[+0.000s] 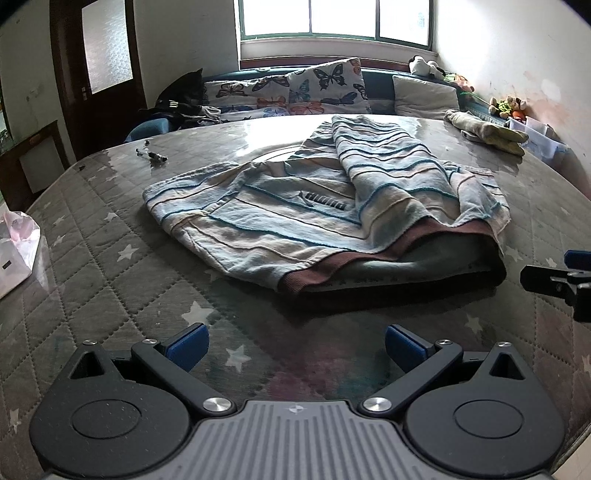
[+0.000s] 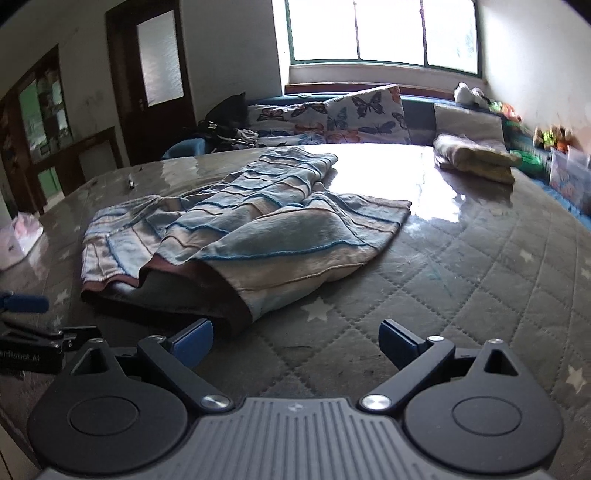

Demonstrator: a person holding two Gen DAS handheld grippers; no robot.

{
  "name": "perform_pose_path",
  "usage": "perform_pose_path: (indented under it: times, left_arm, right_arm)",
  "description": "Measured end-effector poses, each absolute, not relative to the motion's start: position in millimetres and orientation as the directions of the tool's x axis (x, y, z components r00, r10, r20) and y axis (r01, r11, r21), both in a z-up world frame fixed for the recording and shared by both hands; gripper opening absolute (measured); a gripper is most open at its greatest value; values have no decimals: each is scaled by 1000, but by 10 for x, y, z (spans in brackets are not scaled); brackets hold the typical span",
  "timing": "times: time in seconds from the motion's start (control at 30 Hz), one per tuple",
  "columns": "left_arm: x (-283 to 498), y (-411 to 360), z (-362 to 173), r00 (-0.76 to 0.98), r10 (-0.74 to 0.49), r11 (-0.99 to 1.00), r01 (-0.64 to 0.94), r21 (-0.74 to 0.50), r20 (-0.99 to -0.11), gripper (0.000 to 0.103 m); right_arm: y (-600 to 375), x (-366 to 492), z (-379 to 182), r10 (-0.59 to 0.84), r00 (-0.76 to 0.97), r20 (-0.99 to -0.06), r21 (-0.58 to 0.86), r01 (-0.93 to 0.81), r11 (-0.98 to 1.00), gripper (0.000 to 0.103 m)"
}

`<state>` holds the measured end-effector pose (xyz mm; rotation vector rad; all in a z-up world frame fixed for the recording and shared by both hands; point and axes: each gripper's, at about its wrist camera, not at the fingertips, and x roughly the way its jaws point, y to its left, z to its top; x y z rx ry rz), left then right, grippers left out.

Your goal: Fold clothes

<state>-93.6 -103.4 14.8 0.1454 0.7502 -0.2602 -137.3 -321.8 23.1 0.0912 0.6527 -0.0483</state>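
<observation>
A striped sweater point(image 1: 321, 206) in pale blue, cream and pink bands, with a brown hem and a dark printed logo on its chest, lies rumpled on a grey quilted cover point(image 1: 110, 280) with white stars that lies under a glossy clear sheet on the counter. One sleeve is thrown across the body of the sweater, and the hem gapes open toward the cameras, showing the grey inside.

The left tool point(image 1: 295, 343) hovers just in front of the sweater's hem with its blue-padded fingers point(image 1: 188, 345) spread wide and nothing between them. The right tool point(image 2: 295, 341) sits near the hem's right corner, likewise spread wide and empty; its left pad point(image 2: 194, 341) is just beside the brown hem edge, though I cannot tell whether it touches. Each tool shows at the edge of the other's view.

Beyond the sweater, at the far right of the counter, lies a folded yellowish-grey garment point(image 1: 487, 129). To the sweater's far left rest small dark items point(image 1: 151, 155), too small to identify, and a pink-white plastic bag point(image 1: 14, 251) at the edge. Butterfly-print pillows point(image 1: 295, 92) lean behind the counter under a window point(image 1: 332, 18).
</observation>
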Motion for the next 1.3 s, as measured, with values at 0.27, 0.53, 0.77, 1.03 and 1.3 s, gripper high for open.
perform_pose_path:
  times: [0.27,0.53,0.77,1.03,1.3]
  left_arm:
    - [-965,-1087,149,701,-183,954,296,48,-689,103]
    - [-969,-1120,146,698,-179,951,303,60,-694,103]
    - [-963,-1152,150,695,-171,950,305,72,-699,103]
    - [-1013,-1186,165,695,-151,950,300,92,-703,103]
    - [-1145,-1206,236,710,-137,951,289,109,-690,103]
  right_arm:
    - [-3075,-1447,288,-2,804,-595,23,20,1000,94]
    - [-3010,-1485,281,0,798,-603,11,8,1000,88]
    - [-2996,-1507,267,4,794,-608,15,6,1000,83]
    - [-2989,-1557,274,4,801,-599,18,8,1000,83]
    - [-2928,-1630,302,28,813,-581,16,-23,1000,83]
